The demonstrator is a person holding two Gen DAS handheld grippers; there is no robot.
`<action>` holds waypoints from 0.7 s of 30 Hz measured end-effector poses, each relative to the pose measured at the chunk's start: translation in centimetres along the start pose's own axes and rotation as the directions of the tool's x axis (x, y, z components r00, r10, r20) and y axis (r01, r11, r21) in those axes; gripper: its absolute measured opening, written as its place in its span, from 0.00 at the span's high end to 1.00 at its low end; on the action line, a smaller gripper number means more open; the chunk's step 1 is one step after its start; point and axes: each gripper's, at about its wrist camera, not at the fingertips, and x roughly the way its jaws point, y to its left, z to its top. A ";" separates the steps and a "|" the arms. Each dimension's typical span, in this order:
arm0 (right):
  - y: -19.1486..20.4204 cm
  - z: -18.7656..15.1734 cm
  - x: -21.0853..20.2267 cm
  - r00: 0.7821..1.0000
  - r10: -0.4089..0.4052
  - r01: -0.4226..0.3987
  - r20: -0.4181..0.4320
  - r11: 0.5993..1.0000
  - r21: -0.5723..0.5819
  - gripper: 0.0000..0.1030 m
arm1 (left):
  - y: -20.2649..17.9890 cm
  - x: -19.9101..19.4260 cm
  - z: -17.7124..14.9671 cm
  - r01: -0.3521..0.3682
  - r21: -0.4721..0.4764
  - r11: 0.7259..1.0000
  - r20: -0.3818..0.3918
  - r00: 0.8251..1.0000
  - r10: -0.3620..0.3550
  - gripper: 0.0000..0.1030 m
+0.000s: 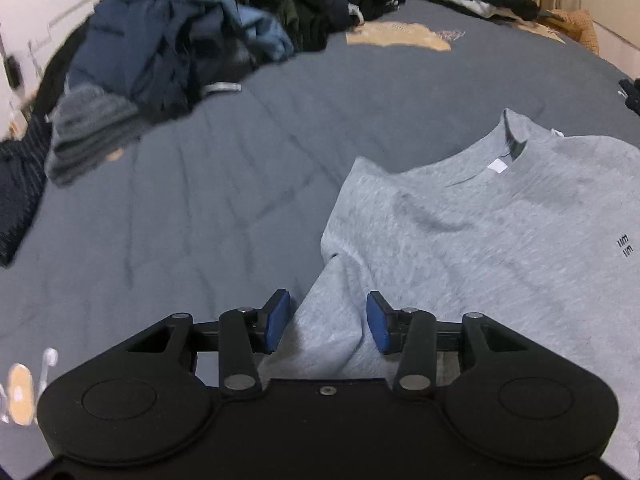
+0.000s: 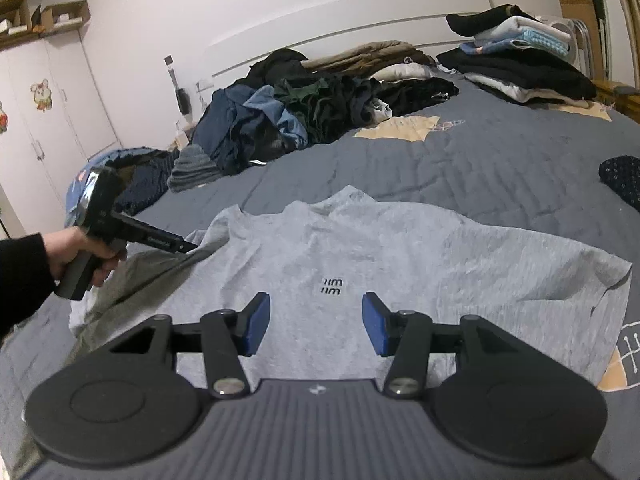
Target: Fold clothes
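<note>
My left camera looks down close at the gray shirt (image 1: 500, 240); my right camera sees it (image 2: 360, 248) too, from farther back.

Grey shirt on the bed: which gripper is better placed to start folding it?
Left. The left gripper already straddles the sleeve of the shirt, its pads not yet pressing. The right gripper hangs open over the chest, no edge between its pads.

Soft heathered knit grey shirt (image 2: 360, 248) lies on matt, stitched quilted bedcover (image 2: 480, 160).
</note>
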 end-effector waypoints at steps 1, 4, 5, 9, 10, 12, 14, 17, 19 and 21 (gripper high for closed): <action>0.0 0.0 0.0 1.000 0.002 -0.002 0.000 1.000 -0.004 0.51 | 0.2 0.0 0.1 0.014 0.002 1.000 0.003 1.000 -0.014 0.87; 0.1 -0.1 -0.1 1.000 0.006 -0.006 0.003 1.000 -0.007 0.51 | 1.1 -0.7 1.0 -0.031 0.032 0.999 0.058 0.998 0.029 0.94; -0.1 -0.2 0.0 1.000 0.004 -0.004 -0.001 1.000 -0.006 0.51 | 1.8 -1.1 1.5 -0.067 0.020 0.998 0.097 0.993 0.065 0.94; -0.3 -0.3 0.2 1.000 -0.013 0.013 -0.009 1.000 -0.004 0.51 | 4.3 -1.7 3.1 -0.200 -0.053 0.978 0.192 0.959 0.207 0.95; -0.3 -0.3 0.3 1.000 -0.016 0.016 -0.011 1.000 -0.003 0.51 | 4.4 -1.5 3.4 -0.274 -0.050 0.960 0.204 0.938 0.278 0.95; -0.3 -0.3 0.4 1.000 -0.021 0.021 -0.016 1.000 -0.003 0.51 | 5.2 -1.0 3.6 -0.292 -0.076 0.953 0.168 0.939 0.301 0.93; -0.3 -0.4 0.4 1.000 -0.022 0.021 -0.018 1.000 -0.009 0.51 | 6.1 -1.8 3.1 -0.234 -0.102 0.967 0.158 0.956 0.248 0.91; -0.3 -0.3 0.3 1.000 -0.019 0.018 -0.016 1.000 -0.013 0.51 | 6.8 -4.8 1.1 -0.140 -0.119 0.983 0.174 0.972 0.160 0.36; -0.4 -0.4 0.3 1.000 -0.017 0.017 -0.022 1.000 -0.006 0.51 | 6.8 -7.4 -1.4 -0.111 -0.068 0.992 0.204 0.971 0.122 0.31; -0.2 -0.4 0.3 1.000 -0.011 0.011 -0.022 1.000 -0.008 0.51 | 6.7 -9.0 -3.9 -0.098 0.003 0.995 0.173 0.980 0.096 0.31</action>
